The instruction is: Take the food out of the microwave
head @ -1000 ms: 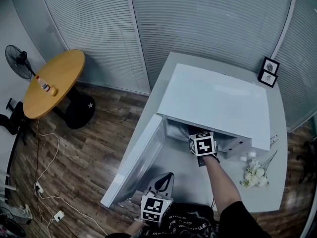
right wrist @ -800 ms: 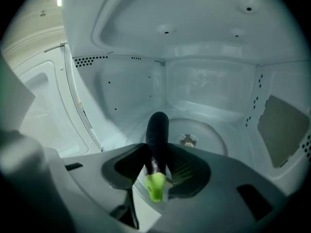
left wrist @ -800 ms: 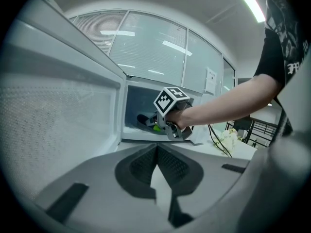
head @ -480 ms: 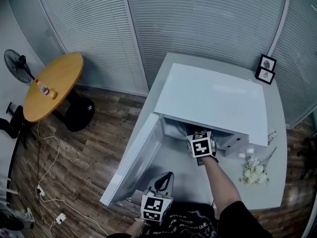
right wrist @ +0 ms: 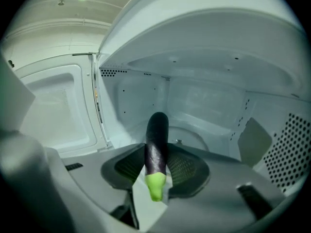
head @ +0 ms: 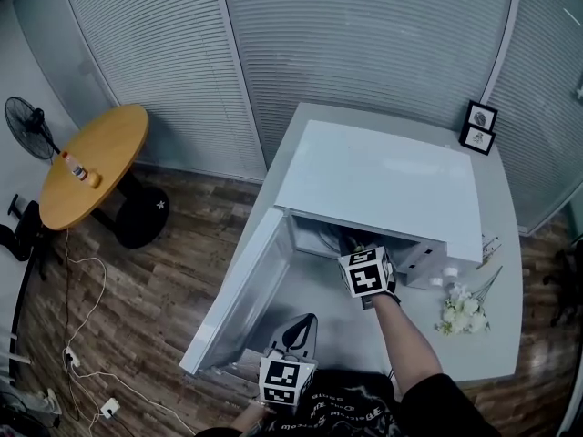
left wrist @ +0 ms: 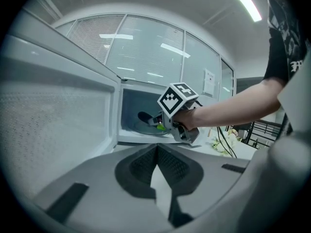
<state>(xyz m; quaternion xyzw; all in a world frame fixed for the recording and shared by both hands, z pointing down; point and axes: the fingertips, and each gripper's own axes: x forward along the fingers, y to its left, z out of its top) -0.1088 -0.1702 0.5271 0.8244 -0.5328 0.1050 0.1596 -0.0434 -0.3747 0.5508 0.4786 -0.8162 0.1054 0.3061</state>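
Nearest to the person, the left gripper (head: 301,330) hovers low in front of the open microwave door (head: 239,300). In the left gripper view its jaws are together at the tips, and nothing is between them. The door hangs open to the left side, over the edge of the white table (head: 506,271).

A little further away, the right gripper (head: 357,244) reaches into the mouth of the microwave (head: 383,180), with the person's forearm (head: 405,330) behind it. Its jaws are clamped on an eggplant (right wrist: 156,147). The green stem end is near the camera and the dark purple end points into the cavity. The eggplant is inside the opening, above the round glass plate (right wrist: 187,134); I cannot tell if it touches the plate.

To the right of the microwave, white flowers (head: 460,312) lie on the table. Two small picture frames (head: 478,126) stand at the far corner. Far to the left, a round wooden table (head: 91,162) stands on the floor with a small bottle (head: 76,165) on it, and a fan (head: 23,121) stands beside it.
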